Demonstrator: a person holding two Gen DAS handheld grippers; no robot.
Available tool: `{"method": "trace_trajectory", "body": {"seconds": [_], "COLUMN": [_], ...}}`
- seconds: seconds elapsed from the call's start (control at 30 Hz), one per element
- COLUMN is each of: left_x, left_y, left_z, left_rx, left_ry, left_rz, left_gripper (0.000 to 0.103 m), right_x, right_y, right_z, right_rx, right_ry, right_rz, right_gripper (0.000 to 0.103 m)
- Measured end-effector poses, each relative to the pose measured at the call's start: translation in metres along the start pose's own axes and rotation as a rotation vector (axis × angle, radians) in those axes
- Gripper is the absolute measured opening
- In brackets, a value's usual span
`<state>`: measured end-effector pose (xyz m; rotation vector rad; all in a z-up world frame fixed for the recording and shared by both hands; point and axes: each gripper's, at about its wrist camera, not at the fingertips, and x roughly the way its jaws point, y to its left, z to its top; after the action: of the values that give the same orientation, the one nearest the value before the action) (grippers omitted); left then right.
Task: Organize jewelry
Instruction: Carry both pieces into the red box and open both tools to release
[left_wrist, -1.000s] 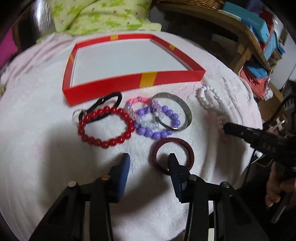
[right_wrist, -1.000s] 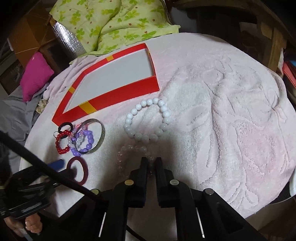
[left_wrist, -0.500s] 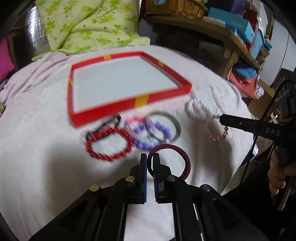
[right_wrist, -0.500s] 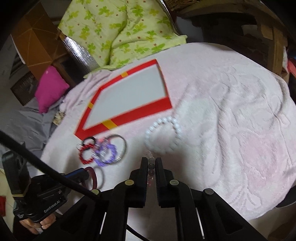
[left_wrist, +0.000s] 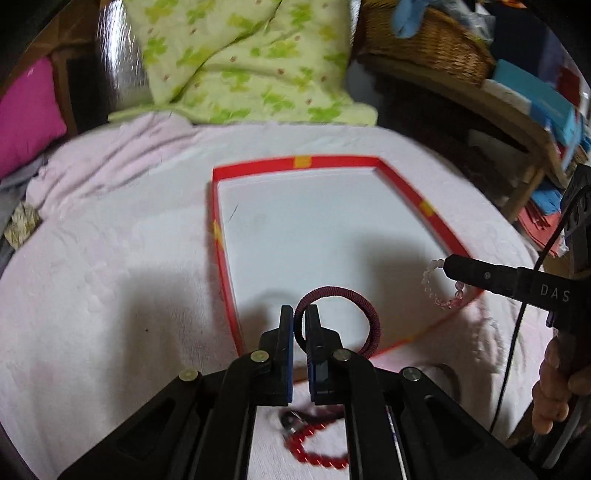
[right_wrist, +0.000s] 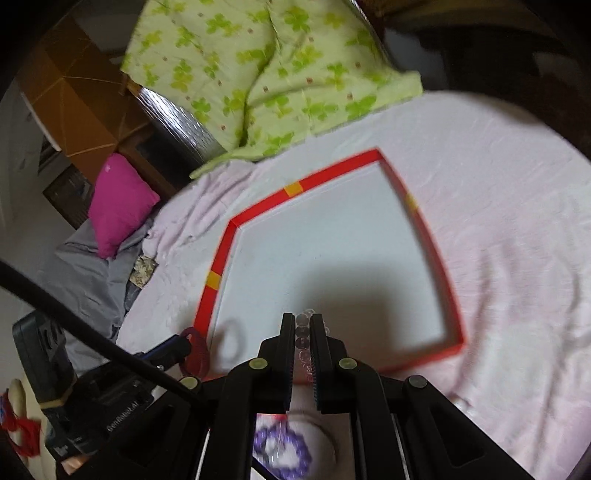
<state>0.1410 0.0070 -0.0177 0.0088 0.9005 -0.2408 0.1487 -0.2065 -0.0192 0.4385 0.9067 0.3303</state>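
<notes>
Pink cushion (right_wrist: 122, 203): far left, off the tabletop edge, beside grey cloth.

Pink towel-covered tabletop (left_wrist: 110, 258): carries all items listed here.

Green floral quilt (left_wrist: 240, 59): at the far edge of the tabletop, behind the tray.

Red-rimmed tray (left_wrist: 221, 251): shallow, white floor, yellow marks on its rim; lies flat at centre.

Left hand-held gripper (left_wrist: 299, 317): fingers closed on the dark maroon bangle (left_wrist: 369, 314). The bangle hangs above the near left part of the tray floor, over the near rim; whether it touches the floor cannot be told.

Red bead bracelet (left_wrist: 317, 454): on the towel, near side of the tray, partly hidden under the left hand-held gripper.

Purple bead bracelet (right_wrist: 284, 448): on the towel in front of the tray, blurred, seen below the right hand-held gripper.

Right hand-held gripper (right_wrist: 303, 325): fingers pinched on a clear-and-pink bead bracelet (left_wrist: 439, 291), which dangles above the near right corner of the tray.

Wicker basket (left_wrist: 424, 40): far right, on a wooden shelf with blue boxes.
</notes>
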Motion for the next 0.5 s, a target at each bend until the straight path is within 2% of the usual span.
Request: {"method": "trace_trajectory", "body": {"seconds": [0.1, 0.17, 0.2, 0.23, 0.27, 0.3, 0.33, 0.4, 0.5], "left_x": [0.01, 0.015, 0.016, 0.015, 0.012, 0.01, 0.006, -0.001, -0.009], "left_y": [0.002, 0.004, 0.006, 0.008, 0.009, 0.01, 0.009, 0.007, 0.006], "left_z": [0.004, 0.005, 0.005, 0.005, 0.005, 0.006, 0.006, 0.004, -0.002], "left_rx": [-0.001, -0.001, -0.006, -0.015, -0.022, -0.023, -0.017, 0.002, 0.011], "left_ry": [0.012, 0.021, 0.026, 0.022, 0.008, -0.009, -0.02, -0.038, -0.044], "left_rz": [0.015, 0.036, 0.039, 0.04, 0.05, 0.057, 0.06, 0.068, 0.088], "left_gripper": [0.006, 0.015, 0.028, 0.044, 0.05, 0.055, 0.055, 0.055, 0.056], "right_x": [0.023, 0.031, 0.032, 0.033, 0.031, 0.028, 0.022, 0.008, -0.011], "right_y": [-0.001, -0.002, -0.003, -0.004, -0.005, -0.007, -0.009, -0.015, -0.019], "right_z": [0.005, 0.009, 0.012, 0.014, 0.016, 0.019, 0.021, 0.02, 0.018], "right_rx": [0.016, 0.027, 0.029, 0.025, 0.022, 0.02, 0.022, 0.029, 0.022], "right_ry": [0.045, 0.05, 0.039, 0.029, 0.023, 0.006, -0.019, -0.069, -0.09], "right_rz": [0.0, -0.021, -0.037, -0.057, -0.066, -0.072, -0.078, -0.08, -0.059], "right_gripper": [0.009, 0.012, 0.012, 0.018, 0.034, 0.043, 0.058, 0.06, 0.06]}}
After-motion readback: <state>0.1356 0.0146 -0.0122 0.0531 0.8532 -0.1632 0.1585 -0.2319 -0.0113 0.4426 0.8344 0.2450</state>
